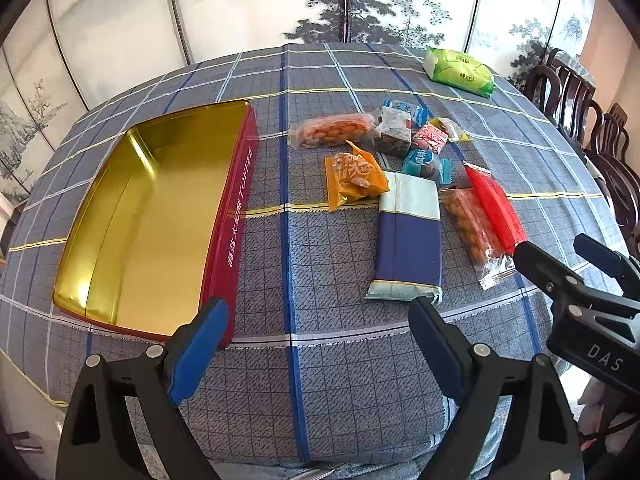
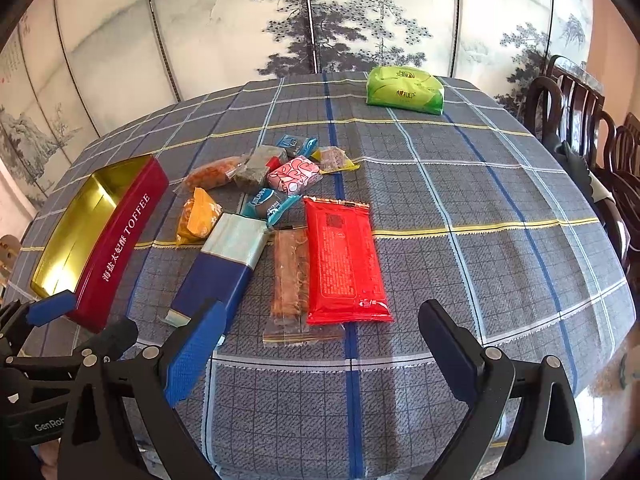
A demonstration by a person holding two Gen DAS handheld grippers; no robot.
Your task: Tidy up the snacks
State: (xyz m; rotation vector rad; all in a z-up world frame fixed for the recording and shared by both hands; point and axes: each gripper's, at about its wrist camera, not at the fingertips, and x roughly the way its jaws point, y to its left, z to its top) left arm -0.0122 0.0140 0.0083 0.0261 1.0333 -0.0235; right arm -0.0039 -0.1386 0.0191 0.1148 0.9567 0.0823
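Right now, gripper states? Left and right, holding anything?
Left gripper: open, holding nothing, hovering over the tablecloth.
Right gripper: open, holding nothing, just short of the red packet.

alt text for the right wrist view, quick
Open right tongs hover over a plaid tablecloth, facing a red packet among scattered snacks. An empty red toffee tin sits left, a green pack far back.

One red TOFFEE tin (image 2: 120, 236), open, gold inside. One green tissue pack (image 2: 405, 90). One red flat packet (image 2: 345, 260). One blue-and-white packet (image 2: 224, 264). Two clear peanut packets (image 1: 332, 130) (image 1: 472, 222). One orange pouch (image 1: 354, 178). Small wrapped sweets heaped, overlapping; exact count not determinable. Two grippers: left (image 1: 320, 344), right (image 2: 324, 350).
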